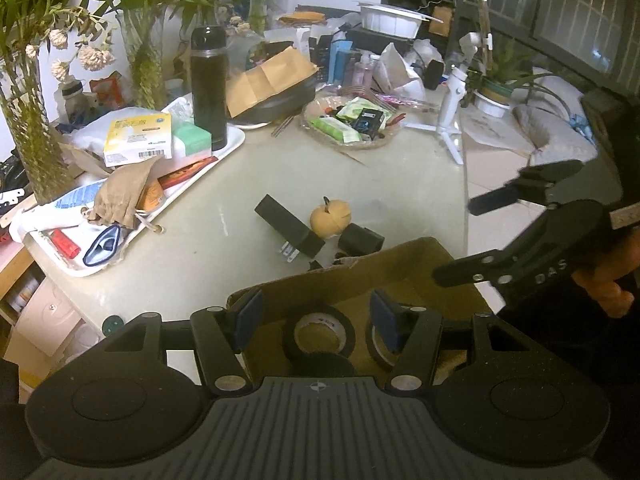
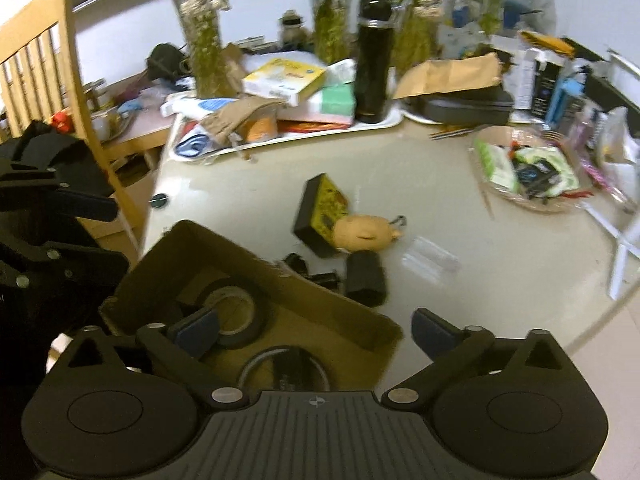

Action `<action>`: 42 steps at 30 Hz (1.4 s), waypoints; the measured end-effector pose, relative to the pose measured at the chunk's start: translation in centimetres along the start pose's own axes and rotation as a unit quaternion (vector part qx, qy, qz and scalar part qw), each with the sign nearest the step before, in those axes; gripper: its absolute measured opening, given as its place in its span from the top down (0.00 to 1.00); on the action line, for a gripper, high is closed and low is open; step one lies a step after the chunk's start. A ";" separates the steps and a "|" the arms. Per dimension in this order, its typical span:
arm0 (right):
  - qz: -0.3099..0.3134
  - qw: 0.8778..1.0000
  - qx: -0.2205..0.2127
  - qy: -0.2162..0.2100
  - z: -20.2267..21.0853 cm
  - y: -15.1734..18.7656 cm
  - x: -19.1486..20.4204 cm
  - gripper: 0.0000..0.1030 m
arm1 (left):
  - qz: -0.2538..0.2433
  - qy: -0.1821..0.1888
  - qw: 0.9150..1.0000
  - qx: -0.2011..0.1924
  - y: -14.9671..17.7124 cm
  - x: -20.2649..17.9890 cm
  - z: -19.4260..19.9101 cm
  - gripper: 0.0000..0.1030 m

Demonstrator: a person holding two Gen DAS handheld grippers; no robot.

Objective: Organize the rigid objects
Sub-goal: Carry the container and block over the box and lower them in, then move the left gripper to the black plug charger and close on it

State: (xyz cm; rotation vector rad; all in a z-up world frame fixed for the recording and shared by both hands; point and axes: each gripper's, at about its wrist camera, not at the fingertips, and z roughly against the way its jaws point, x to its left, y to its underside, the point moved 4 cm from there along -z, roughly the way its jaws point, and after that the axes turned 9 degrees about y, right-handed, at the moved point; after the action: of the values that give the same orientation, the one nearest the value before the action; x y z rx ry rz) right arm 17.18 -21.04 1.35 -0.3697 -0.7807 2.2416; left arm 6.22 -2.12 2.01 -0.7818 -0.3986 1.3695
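A cardboard box (image 1: 400, 264) sits at the table's near edge with a black tape roll (image 1: 320, 334) lying flat in it. My left gripper (image 1: 316, 318) hovers over that roll, blue pads apart and touching nothing. In the right wrist view, my right gripper (image 2: 314, 332) stands wide open over the box (image 2: 320, 308), above a second tape roll (image 2: 284, 368). Beyond the box lie a black plug adapter (image 1: 288, 228), a tan pumpkin-shaped toy (image 1: 331, 218) and a small black block (image 1: 360, 240). From the left wrist view, the right gripper (image 1: 472, 238) hangs beside the box's right side.
A white tray (image 1: 236, 140) of clutter and a tall black flask (image 1: 208, 88) stand at the back left. A basket (image 1: 352, 124) of packets and a white tripod (image 1: 452, 92) are at the back right. A wooden chair (image 2: 52, 60) stands left of the table.
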 end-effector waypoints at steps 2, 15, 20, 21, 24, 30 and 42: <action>-0.012 1.000 -0.002 0.004 0.1 0.4 -0.7 0.00 | 0.002 -0.004 1.000 -0.003 -0.1 0.3 0.0 0.44; -0.059 0.997 -0.035 0.038 0.9 1.6 -3.2 0.00 | 0.012 -0.024 1.000 0.009 0.4 2.4 -1.2 0.44; -0.047 0.998 -0.028 0.039 0.0 2.1 -2.9 0.00 | 0.013 -0.024 1.000 0.014 0.5 2.8 -1.7 0.44; -0.045 0.998 -0.028 0.040 -0.1 2.1 -2.8 0.00 | 0.014 -0.023 1.000 0.013 0.4 2.8 -1.7 0.44; -0.044 0.998 -0.027 0.040 -0.3 2.1 -2.7 0.00 | 0.018 -0.022 1.000 0.009 0.1 3.0 -1.9 0.44; -0.051 0.997 -0.027 0.043 -0.6 2.1 -3.0 0.00 | 0.030 -0.020 0.999 0.005 -0.5 3.5 -2.5 0.44; -0.060 0.997 -0.021 0.036 -0.9 1.8 -3.4 0.00 | 0.065 -0.013 0.998 0.010 -1.8 4.8 -4.5 0.44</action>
State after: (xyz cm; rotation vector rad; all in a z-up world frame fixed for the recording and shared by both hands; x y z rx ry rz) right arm 18.98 -24.07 -0.36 -0.4112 -0.7918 2.0910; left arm 11.44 1.30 -0.71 -0.7857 -0.3593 1.5049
